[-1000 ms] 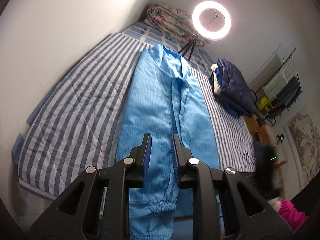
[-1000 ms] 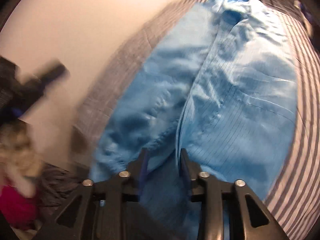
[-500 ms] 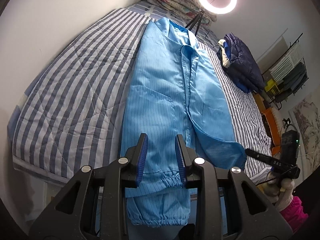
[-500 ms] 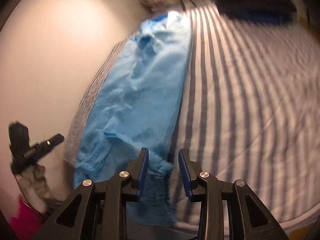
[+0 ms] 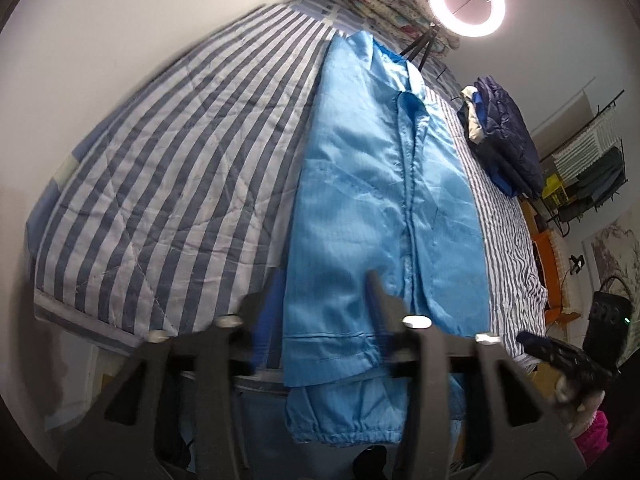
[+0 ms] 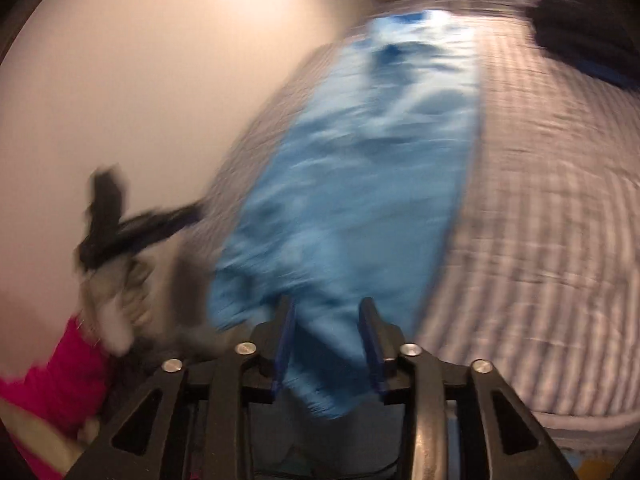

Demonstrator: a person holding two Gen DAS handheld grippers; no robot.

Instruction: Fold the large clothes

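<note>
The blue coat [image 5: 380, 208] lies lengthwise down the striped quilt [image 5: 168, 184], already narrowed into a long strip, collar at the far end near the ring light [image 5: 466, 0] and hem hanging over the near edge of the bed. A dark jacket [image 5: 504, 140] sits well apart to the right.

Next, I'd say, comes lifting the near hem and carrying it toward the collar. To do it well, each gripper should take one hem corner, catching both layers so the elastic cuff [image 5: 348, 434] doesn't slip free.

The left gripper [image 5: 320, 312] hovers at the hem, jaws wide apart, gripping nothing. The right gripper [image 6: 326, 340], blurred, also stands open over the hem, empty.
</note>
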